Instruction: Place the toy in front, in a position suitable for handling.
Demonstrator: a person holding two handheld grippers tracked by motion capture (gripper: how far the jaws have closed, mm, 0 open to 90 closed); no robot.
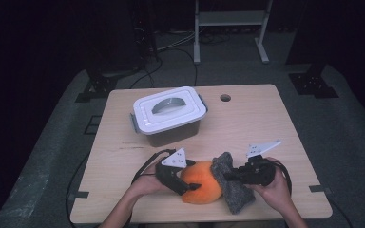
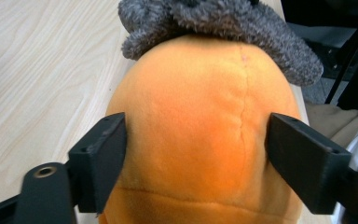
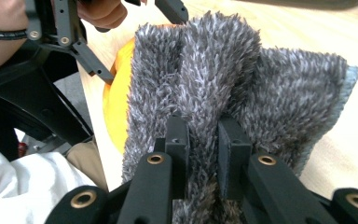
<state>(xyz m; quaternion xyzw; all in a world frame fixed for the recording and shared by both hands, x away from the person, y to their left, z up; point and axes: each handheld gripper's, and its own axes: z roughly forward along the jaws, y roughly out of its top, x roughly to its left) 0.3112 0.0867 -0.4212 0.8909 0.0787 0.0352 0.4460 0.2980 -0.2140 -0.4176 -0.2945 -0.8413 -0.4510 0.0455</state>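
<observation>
Your left gripper (image 1: 188, 186) straddles the orange plush (image 1: 201, 188) at the table's (image 1: 247, 118) near edge, jaws wide, one on each side & touching its flanks; can't tell if they squeeze. Your right gripper (image 1: 229, 176) is clamped tight on a fold of the grey cloth (image 1: 235, 190), which drapes over the plush's right side. A lidded box (image 1: 168, 115) sits well apart, toward the far side.

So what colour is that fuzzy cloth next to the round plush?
Grey, with a paler edge; the fuzzy cloth shows best in the right gripper view.
</observation>
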